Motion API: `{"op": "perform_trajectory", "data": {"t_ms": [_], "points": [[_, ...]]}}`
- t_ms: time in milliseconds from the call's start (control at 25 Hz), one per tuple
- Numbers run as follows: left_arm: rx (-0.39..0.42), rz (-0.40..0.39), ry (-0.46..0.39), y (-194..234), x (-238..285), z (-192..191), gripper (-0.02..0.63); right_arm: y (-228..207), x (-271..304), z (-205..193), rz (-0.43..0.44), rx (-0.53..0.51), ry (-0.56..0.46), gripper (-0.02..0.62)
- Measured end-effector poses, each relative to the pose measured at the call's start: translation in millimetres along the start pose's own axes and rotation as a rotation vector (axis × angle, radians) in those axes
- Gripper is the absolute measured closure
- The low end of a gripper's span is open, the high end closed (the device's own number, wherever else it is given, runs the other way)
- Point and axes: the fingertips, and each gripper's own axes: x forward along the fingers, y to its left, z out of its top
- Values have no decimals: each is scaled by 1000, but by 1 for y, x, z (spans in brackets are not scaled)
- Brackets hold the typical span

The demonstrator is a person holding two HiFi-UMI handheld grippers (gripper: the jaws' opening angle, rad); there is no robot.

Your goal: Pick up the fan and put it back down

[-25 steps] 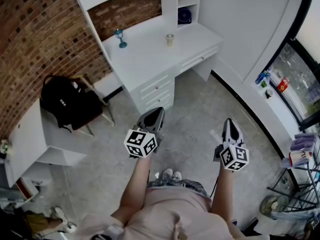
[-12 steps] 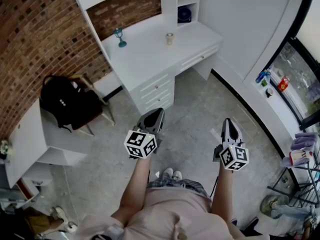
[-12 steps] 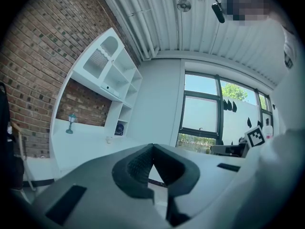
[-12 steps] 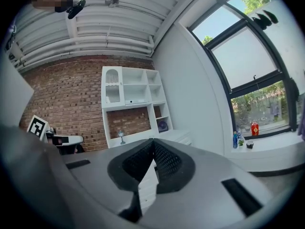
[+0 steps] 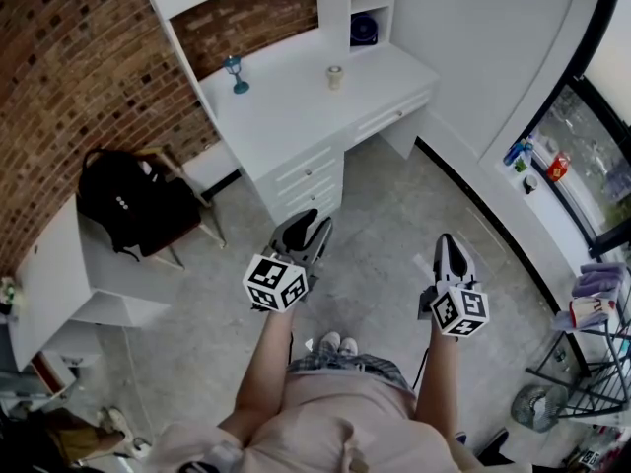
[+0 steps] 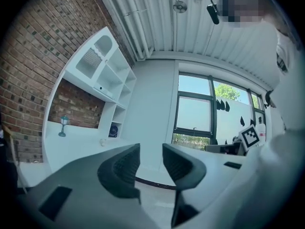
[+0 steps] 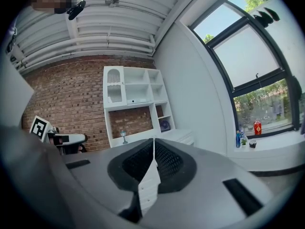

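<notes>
The fan (image 5: 363, 31) sits shelved, well beyond left tool (image 5: 308, 227) and right tool (image 5: 449, 244).

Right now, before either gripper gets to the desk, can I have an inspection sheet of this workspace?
Surface: white desk, top mostly bare, drawers shut.
Job's things: fan, dark blue, in the shelf cubby at the back of the desk, not held.
Clutter: small blue lamp and pale cup standing on the desk.
Grippers: left gripper jaws apart, empty; right gripper jaws together, empty; both held short of the desk.
Cables: nothing seen.
Surroundings: brick wall; black backpack left of the desk; bottles on the window sill.
</notes>
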Motion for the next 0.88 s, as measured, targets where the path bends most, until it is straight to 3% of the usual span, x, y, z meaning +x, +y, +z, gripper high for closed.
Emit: {"op": "perform_trajectory", "data": {"t_ms": [120, 240, 440, 880], "points": [[-7, 12, -46, 4, 0, 7, 314, 1, 2, 1, -1, -1, 0, 578], [-2, 43, -84, 11, -3, 12, 241, 4, 4, 1, -1, -4, 1, 578], [11, 67, -93, 20, -3, 14, 213, 6, 8, 2, -3, -4, 0, 578], [11, 33, -69, 42, 12, 14, 212, 14, 32, -5, -31, 6, -2, 578]]}}
